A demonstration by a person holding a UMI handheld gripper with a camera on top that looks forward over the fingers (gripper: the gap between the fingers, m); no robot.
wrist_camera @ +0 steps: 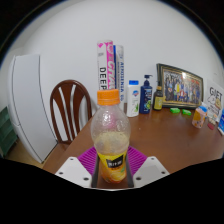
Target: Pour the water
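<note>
the gripper [111, 170] has its two fingers closed against the sides of a clear bottle [110, 135], the magenta pads [90, 160] pressing its lower body. the bottle stands upright between them, with an orange cap [108, 98] and yellowish liquid in its lower part. beyond it lies a wooden table [170, 135] carrying a white pump bottle [133, 98], a dark blue bottle [146, 94] and a framed picture [181, 86]. a wooden chair [70, 108] stands beside the table, and tall pink and white tubes [108, 62] rise behind the cap.
</note>
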